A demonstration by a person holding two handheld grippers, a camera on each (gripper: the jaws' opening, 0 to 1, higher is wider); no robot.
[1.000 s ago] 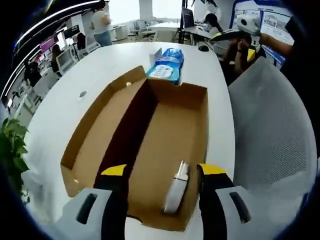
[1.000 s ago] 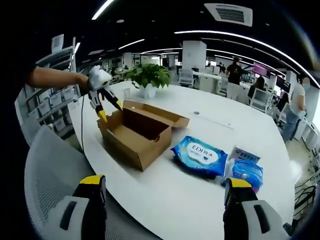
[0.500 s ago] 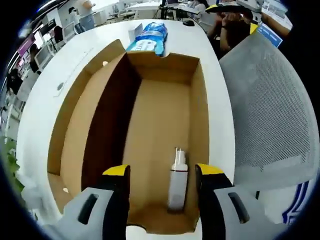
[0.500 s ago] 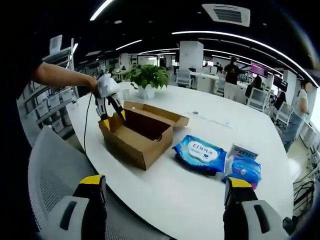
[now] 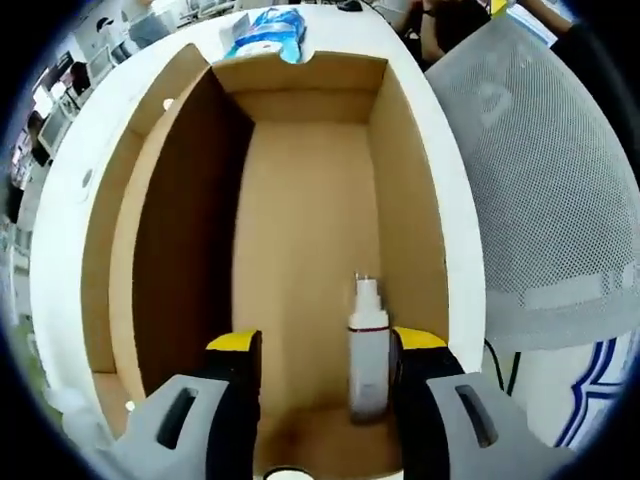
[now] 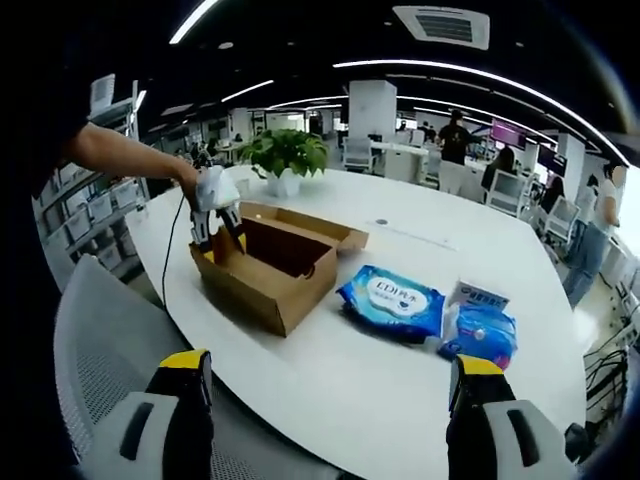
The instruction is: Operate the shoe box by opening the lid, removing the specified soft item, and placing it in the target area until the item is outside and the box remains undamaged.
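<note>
- The left claw (image 5: 322,345) is spread wide and empty, its yellow-tipped jaws reaching down into the open brown cardboard shoe box (image 5: 310,200); just inside its right jaw, and not yet gripped, lies the small white bottle-shaped item with a narrow cap (image 5: 367,350) on the box floor, near the box's near end wall.
- The step in hand looks like the reach for the item, the lid being already folded back; the next move calls for shifting the claw a little toward its right jaw so the bottle sits between the jaws, then closing gently without pressing the cardboard wall.
- The right claw (image 6: 325,385) is held wide open and empty, well back from the box, over the grey mesh chair back (image 6: 100,350); ahead of it on the white round counter (image 6: 400,370) lie the blue wipes packets (image 6: 392,300), apart from the box.
- Against the earlier frames, the left claw has come lower into the box and nearer the bottle; the right claw has barely shifted.
</note>
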